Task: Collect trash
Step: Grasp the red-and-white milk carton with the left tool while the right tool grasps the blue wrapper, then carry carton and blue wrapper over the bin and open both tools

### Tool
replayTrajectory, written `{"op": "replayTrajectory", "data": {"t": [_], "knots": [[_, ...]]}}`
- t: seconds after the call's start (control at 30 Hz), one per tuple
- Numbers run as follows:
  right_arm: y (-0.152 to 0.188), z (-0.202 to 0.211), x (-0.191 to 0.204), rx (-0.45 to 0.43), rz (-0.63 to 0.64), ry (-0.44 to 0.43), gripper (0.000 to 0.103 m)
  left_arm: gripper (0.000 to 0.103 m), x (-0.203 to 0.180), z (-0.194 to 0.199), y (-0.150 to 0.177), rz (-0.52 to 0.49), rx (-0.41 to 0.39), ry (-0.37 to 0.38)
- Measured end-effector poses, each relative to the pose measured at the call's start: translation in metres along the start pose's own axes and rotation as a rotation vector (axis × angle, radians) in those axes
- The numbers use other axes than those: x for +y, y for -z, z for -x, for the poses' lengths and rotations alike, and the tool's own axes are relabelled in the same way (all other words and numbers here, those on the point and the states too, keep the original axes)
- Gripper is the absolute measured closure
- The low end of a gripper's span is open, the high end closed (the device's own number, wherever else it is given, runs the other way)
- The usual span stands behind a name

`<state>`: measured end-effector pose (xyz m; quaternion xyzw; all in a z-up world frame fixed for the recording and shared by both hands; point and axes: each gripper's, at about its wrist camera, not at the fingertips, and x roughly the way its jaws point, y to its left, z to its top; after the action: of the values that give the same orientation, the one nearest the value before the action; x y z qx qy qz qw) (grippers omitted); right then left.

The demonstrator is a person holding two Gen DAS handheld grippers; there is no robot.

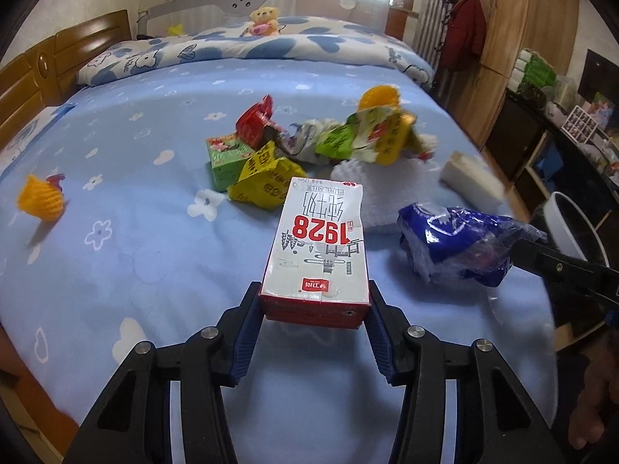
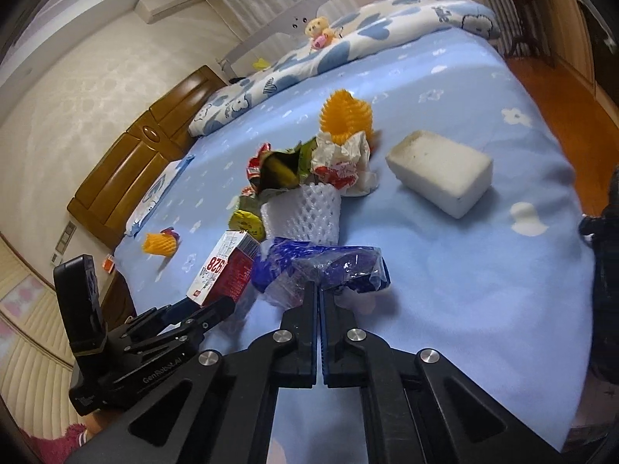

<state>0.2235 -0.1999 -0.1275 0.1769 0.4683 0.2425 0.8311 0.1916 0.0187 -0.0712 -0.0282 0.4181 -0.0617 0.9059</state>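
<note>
**2 grips taken at the near edge of the bed**

I have the milk carton (image 1: pixel 315 247) clamped by its near, red end in the left gripper (image 1: pixel 314 309); the fingers (image 1: pixel 247 332) are narrowed to the carton's width and press its 2 sides, so it lies flat along them and points away toward the pile. It sits close to the near edge of the bed (image 1: pixel 116 270), just beside the blue plastic wrapper (image 2: pixel 321 266).

That wrapper is pinched in my right gripper (image 2: pixel 318 290), whose fingers (image 2: pixel 307 309) are fully together on a thin fold of clear film. I judge that grip the weaker one: the film is slippery and the bulk of the bag hangs forward of the tips.

Past these 2, mid-bed, lies the rest of the trash in a loose heap: a white foam net sleeve (image 2: pixel 301 212), a crumpled red-and-white paper (image 2: pixel 340 166), an orange foam net (image 2: pixel 346 118), a green box (image 1: pixel 224 162) and a yellow wrapper (image 1: pixel 263 185). A white foam block (image 2: pixel 441 170) lies apart toward the right edge, and a second small orange net (image 1: pixel 40 199) lies alone toward the left edge.

A white bin (image 1: pixel 568 224) stands off the right edge of the bed. I take it as the drop point, which would explain working the nearest pieces first with both hands.
</note>
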Motion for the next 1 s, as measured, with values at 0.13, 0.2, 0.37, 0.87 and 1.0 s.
{"op": "replayTrajectory", "data": {"t": [0.13,0.2,0.37,0.87,1.0], "knots": [[0.005,0.022,0.003,-0.039,0.012,0.011,0.103,0.054,-0.009,0.016,-0.002,-0.028,-0.020,0.018],[0.008,0.031,0.003,-0.052,0.016,0.018,0.103,0.054,-0.015,0.023,-0.001,-0.042,-0.027,0.032],[0.015,0.060,-0.003,-0.097,0.005,0.046,0.103,0.054,-0.036,0.040,0.001,-0.094,-0.032,0.078],[0.018,0.149,-0.056,-0.236,-0.070,0.190,0.103,0.054,-0.116,0.044,-0.016,-0.276,-0.040,0.197],[0.018,0.165,-0.070,-0.258,-0.090,0.223,0.103,0.054,-0.136,0.036,-0.021,-0.316,-0.037,0.216]]}}
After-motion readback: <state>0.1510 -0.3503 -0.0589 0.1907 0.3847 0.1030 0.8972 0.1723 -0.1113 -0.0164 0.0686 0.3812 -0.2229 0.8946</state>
